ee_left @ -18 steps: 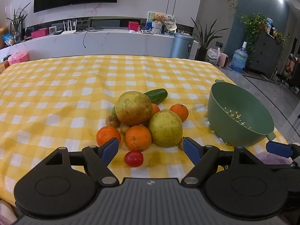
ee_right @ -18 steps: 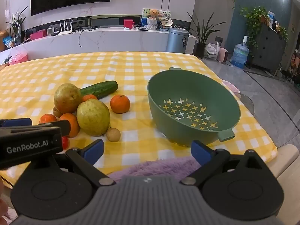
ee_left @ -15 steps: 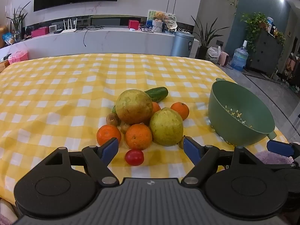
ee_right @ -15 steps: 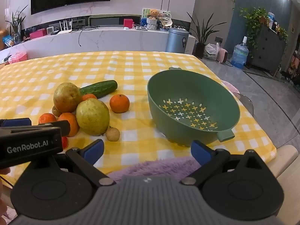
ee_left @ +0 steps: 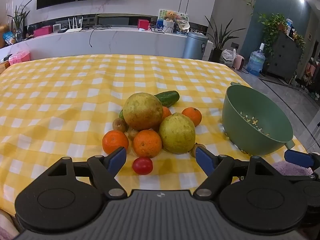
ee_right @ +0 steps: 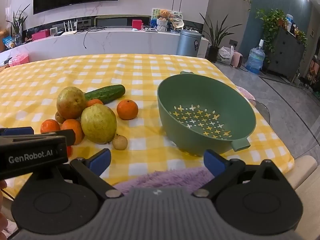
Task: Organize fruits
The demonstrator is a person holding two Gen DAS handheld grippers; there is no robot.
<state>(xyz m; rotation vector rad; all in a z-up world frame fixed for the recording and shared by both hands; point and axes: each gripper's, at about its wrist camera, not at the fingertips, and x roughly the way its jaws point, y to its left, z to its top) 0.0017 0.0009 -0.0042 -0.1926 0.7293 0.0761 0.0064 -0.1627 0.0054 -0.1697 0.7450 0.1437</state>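
Haven't started really: colander [ee_right: 206, 92] empty, whole fruit pile [ee_left: 152, 124] on the cloth, my left gripper [ee_left: 161, 160] and right gripper [ee_right: 157, 163] both gaping, holding nothing.

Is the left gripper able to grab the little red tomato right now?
Probably yes. The left gripper is wide open and the tomato sits alone at the front of the pile, right between its fingers, with only bare tablecloth before it. The oranges behind leave room.
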